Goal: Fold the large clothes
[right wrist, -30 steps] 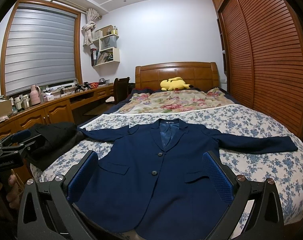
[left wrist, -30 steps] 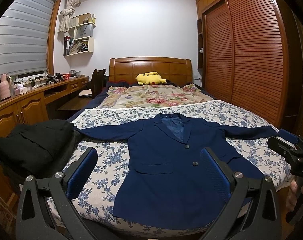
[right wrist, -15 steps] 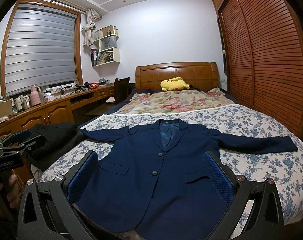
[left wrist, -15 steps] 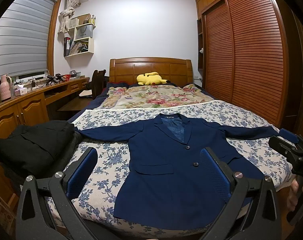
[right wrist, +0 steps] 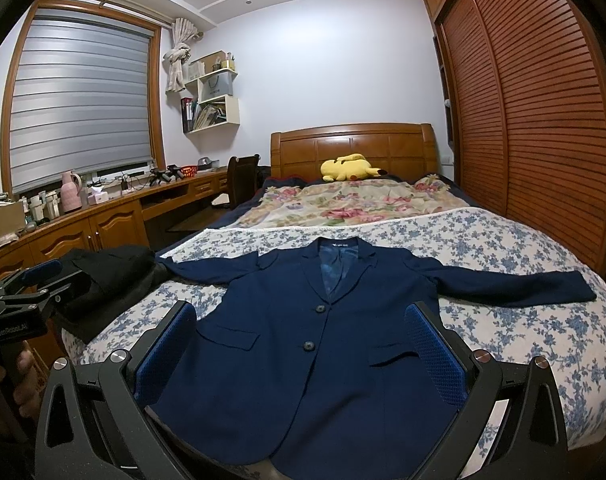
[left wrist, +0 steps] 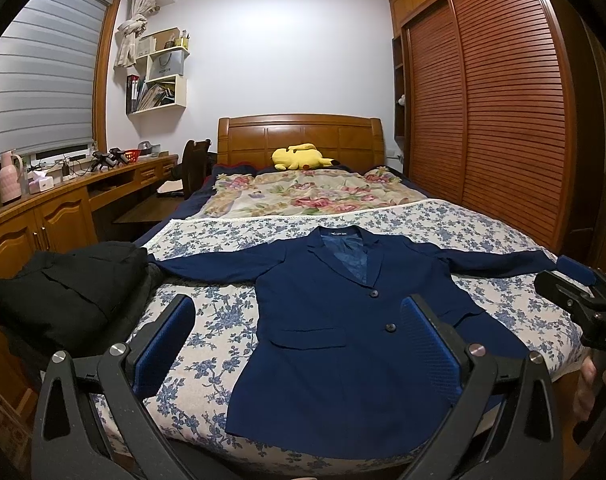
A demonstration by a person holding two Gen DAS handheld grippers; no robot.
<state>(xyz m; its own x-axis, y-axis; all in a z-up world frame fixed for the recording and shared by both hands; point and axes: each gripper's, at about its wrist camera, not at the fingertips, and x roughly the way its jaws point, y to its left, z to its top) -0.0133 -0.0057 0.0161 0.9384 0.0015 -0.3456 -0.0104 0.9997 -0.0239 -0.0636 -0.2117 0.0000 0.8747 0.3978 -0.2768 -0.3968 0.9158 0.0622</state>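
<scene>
Honestly, both the left gripper (left wrist: 297, 346) and right gripper (right wrist: 301, 354) are hanging wide apart, holding nothing, at the near edge of the bed (left wrist: 503, 220). The navy jacket (left wrist: 343, 320) is lying flat, sleeves spread left and right, so I'm thinking grab a sleeve cuff cleanly and bring it across.

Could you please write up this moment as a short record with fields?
surface: bed with a blue-flowered cover
garment to fold: navy jacket, flat, face up, buttoned, both sleeves spread out sideways
other garment: black jacket, heaped at the bed's left edge
left gripper: jaws wide apart, empty, above the near edge of the bed
right gripper: jaws wide apart, empty, above the jacket's hem
at headboard: yellow plush toy
folding: not yet begun
</scene>
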